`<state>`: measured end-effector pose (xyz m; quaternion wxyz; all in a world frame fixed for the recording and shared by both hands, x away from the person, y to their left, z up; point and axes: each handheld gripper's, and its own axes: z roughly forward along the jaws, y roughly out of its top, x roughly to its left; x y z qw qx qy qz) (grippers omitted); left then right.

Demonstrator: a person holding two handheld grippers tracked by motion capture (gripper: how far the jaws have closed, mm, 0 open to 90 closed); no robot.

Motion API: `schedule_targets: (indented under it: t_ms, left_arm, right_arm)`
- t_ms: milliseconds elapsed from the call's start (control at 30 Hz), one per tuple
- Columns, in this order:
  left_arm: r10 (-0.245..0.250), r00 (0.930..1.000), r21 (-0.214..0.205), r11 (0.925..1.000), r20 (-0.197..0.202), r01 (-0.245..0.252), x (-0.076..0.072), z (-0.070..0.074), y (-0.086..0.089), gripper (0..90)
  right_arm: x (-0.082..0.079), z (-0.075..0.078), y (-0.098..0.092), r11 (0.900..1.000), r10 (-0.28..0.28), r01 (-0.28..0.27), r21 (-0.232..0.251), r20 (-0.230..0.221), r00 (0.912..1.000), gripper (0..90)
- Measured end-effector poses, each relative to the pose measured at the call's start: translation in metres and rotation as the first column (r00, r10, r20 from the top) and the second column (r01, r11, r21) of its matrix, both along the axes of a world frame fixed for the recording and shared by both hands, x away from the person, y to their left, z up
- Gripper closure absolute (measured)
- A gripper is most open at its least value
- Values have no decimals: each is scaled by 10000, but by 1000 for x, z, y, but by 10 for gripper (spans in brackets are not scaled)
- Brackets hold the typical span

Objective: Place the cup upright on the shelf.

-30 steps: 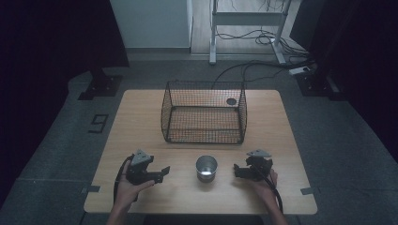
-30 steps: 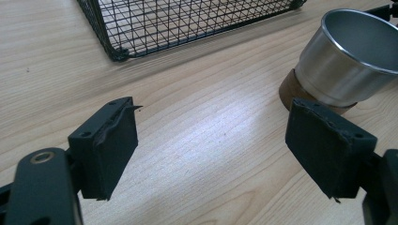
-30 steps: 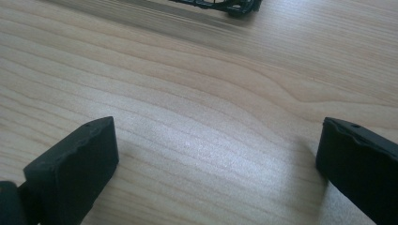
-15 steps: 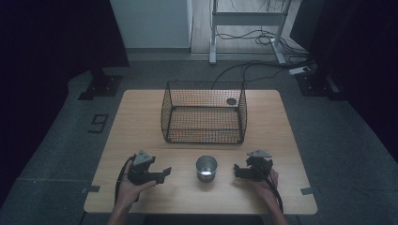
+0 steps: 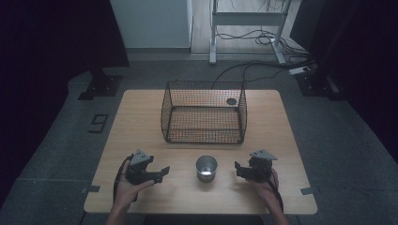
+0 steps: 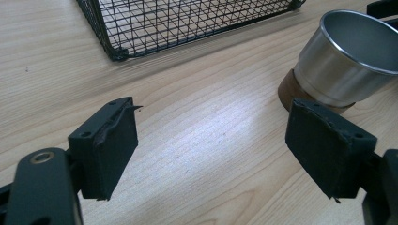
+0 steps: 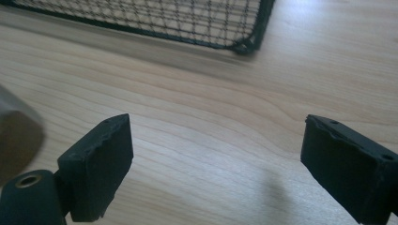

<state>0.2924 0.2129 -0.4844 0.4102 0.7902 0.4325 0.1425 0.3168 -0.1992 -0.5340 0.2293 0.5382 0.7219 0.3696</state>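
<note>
While nothing is yet held, both grippers are rested low on the table (image 5: 141,117) at its near edge, one on each side of a metal cup (image 5: 206,168). The left gripper (image 5: 162,172) is seen at about eight o'clock from the table's middle, its jaws spread wide with bare wood between them; in the left gripper view (image 6: 211,154) the cup (image 6: 349,61), standing upright on a dark round base, lies just beyond the farther jaw and apart from it. The right gripper (image 5: 238,169) is placed at about four o'clock; its jaws have just been closing, yet in the right gripper view (image 7: 216,159) a clear gap is shown and nothing lies between them, the cup being a blur at nine o'clock of that picture. Farther off, at twelve o'clock from the cup, a wire basket (image 5: 204,136) stands open-topped, a small dark disc (image 5: 231,101) seen at its far right corner. The step in hand is judged to be the approach to the cup. For the next move, one gripper would have to be brought across until the cup's wall sits between its jaws, then closed firmly, since the smooth metal may slip.
</note>
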Motion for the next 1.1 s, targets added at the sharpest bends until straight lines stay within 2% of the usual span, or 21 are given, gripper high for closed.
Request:
schedule_targets:
  t_ms: [200, 267, 567, 667, 833, 1100]
  left_arm:
    - [47, 10000, -17, 10000, 10, -47, 0, 1, 2, 175]
    - [69, 10000, -33, 10000, 6, -69, 0, 1, 2, 175]
    - [111, 9999, -73, 9999, 65, -111, -1, 3, 5, 175]
    - [147, 9999, -83, 9999, 60, -147, -1, 3, 6, 175]
    - [127, 9999, -139, 9998, 88, -126, -1, 5, 6, 175]
    - [125, 9999, -147, 9998, 76, -123, -1, 4, 7, 175]
  right_arm:
    - [-7, 11, 4, 9997, 188, -192, 139, 292, 9994, 98]
    - [-10, 18, 5, 9988, 304, -321, 380, 456, 9985, 98]
    - [-20, 38, 12, 9936, 739, -811, 792, 904, 9932, 101]
    - [-27, 48, 20, 9877, 1103, -1213, 992, 1097, 9878, 101]
    - [-31, 55, 27, 9791, 1418, -1577, 1285, 1250, 9820, 103]
    - [-38, 63, 42, 9699, 1893, -2074, 1275, 1406, 9718, 103]
